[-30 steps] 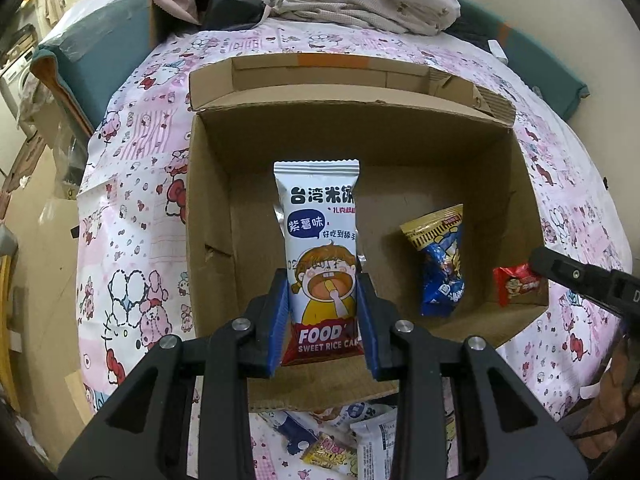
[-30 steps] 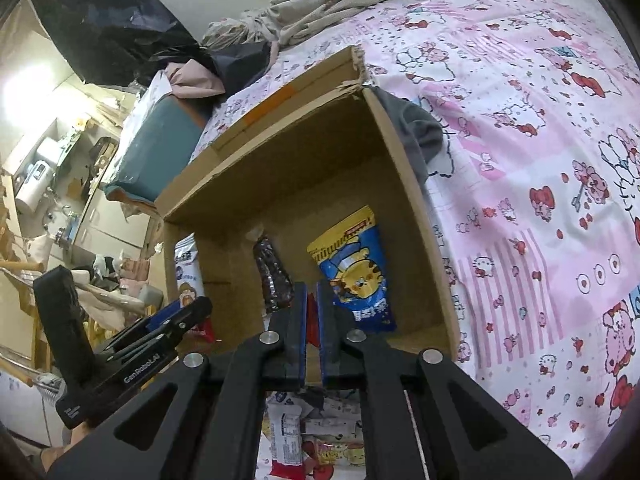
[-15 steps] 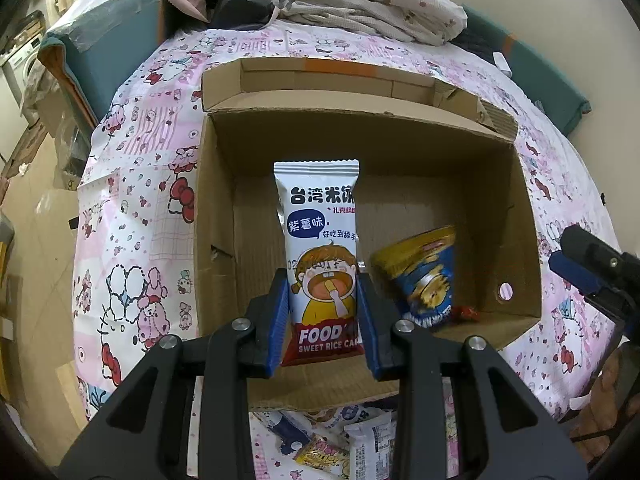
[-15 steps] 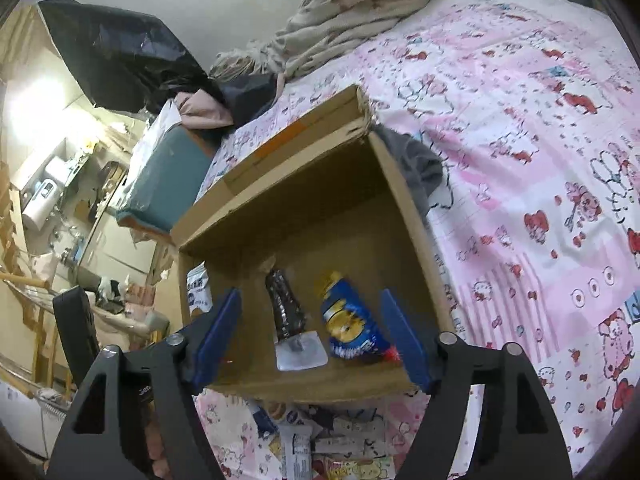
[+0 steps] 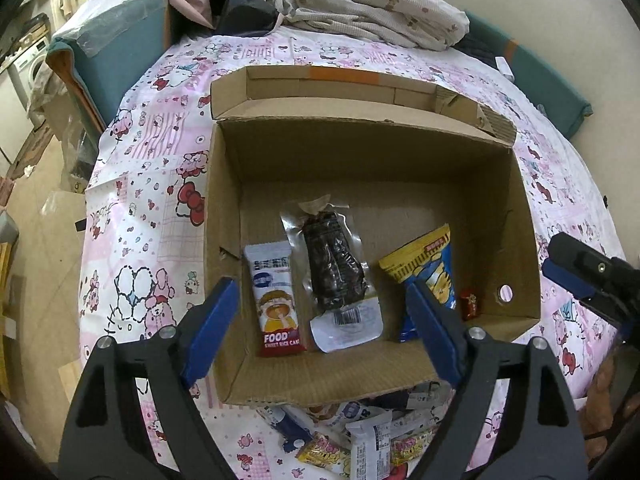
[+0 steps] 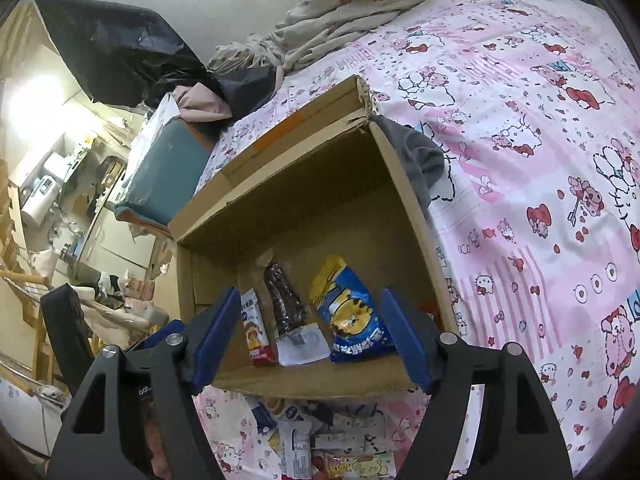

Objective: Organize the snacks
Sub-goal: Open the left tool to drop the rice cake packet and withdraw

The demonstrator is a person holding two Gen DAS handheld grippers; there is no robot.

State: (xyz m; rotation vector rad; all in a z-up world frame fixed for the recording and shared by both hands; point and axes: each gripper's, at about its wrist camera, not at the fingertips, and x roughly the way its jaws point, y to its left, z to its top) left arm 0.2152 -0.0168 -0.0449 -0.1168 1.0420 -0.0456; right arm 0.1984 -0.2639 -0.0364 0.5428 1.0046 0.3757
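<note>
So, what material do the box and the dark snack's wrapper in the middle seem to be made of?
The box looks like plain brown corrugated cardboard, matte; fluting shows at a torn flap edge. The dark snack's wrapper seems to be clear glossy plastic film: the dark contents show through, its sealed edges catch the light, and a white barcode label sits at one end.

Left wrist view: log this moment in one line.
left gripper open | right gripper open | rice cake packet in cardboard box
</note>
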